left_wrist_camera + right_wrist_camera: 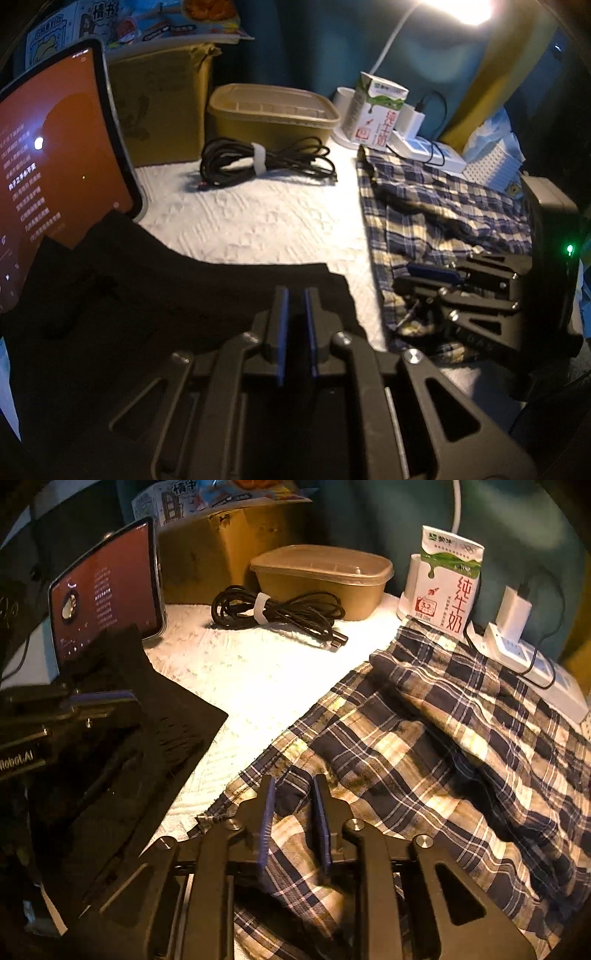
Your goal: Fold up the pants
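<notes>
The plaid pants [424, 746] lie rumpled on the white bedcover [258, 672], on the right side; they also show in the left wrist view [436, 206]. My right gripper [293, 782] is over their near-left corner, jaws part open, with a fold of plaid cloth between the fingers. It shows side-on in the left wrist view [406, 278]. My left gripper [295, 295] is over a black cloth [184, 291], jaws a little apart, nothing clearly held. It shows at the left edge of the right wrist view [99, 703].
A tablet [55, 155] leans at the left. At the back stand a cardboard box [162, 107], a plastic food tub [273, 110], a coiled black cable [266, 162], a milk carton [376, 110] and a power strip with charger [517, 642].
</notes>
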`<state>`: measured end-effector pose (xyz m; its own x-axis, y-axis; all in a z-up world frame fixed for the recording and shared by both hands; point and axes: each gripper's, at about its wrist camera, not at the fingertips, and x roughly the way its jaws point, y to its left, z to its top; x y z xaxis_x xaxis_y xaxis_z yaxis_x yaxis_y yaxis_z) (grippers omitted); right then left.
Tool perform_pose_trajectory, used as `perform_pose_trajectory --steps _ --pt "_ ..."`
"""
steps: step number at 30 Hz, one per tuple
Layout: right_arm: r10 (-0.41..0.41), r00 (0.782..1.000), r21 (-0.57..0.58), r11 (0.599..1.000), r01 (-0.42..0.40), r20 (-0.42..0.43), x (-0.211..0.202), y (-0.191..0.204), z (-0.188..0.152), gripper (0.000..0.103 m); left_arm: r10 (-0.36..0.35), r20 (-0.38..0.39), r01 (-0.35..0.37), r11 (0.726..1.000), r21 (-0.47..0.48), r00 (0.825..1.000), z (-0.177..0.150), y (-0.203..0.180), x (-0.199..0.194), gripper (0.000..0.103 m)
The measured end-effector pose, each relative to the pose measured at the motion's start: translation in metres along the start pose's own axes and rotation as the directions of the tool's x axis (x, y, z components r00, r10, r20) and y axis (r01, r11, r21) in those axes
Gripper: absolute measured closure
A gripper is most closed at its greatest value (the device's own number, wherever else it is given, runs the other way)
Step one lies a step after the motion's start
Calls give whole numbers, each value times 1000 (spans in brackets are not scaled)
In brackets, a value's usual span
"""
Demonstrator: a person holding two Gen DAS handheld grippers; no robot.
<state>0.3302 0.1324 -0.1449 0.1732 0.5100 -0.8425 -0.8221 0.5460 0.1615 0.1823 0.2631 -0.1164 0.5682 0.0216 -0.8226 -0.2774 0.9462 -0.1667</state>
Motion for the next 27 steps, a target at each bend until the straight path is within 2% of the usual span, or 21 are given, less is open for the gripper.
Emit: perform_pose_trajectory --steps 7,13,22,23,24,25,26,27 --pt "37 997 -32 999 -35 64 -18 17 1 101 -20 3 20 999 -37 1000 1 14 -1 93" --pt "115 993 -81 990 -116 -18 -4 46 -8 100 -26 10 26 998 -56 1000 -3 18 -5 93" --pt "109 993 -89 990 -112 -37 -25 54 -27 99 -52 -8 52 998 -26 999 -7 -1 -8 93" --pt "109 993 -87 990 -112 -39 -28 54 -32 89 -55 -10 55 998 -17 998 -8 -6 -8 93" --pt "122 992 -80 989 -123 -21 -38 52 -38 66 -58 -11 58 998 -10 998 -7 -11 -7 93" --pt "129 992 -75 989 -129 -5 -44 50 -42 53 -63 -12 63 998 -5 998 -6 -16 -6 93" --pt "136 991 -69 989 -134 20 -56 47 -48 34 -71 -12 71 997 -1 997 -5 -20 -6 93" --pt "131 991 -62 990 -129 40 -68 43 -54 32 -78 -10 78 997 4 997 -3 -26 -6 93"
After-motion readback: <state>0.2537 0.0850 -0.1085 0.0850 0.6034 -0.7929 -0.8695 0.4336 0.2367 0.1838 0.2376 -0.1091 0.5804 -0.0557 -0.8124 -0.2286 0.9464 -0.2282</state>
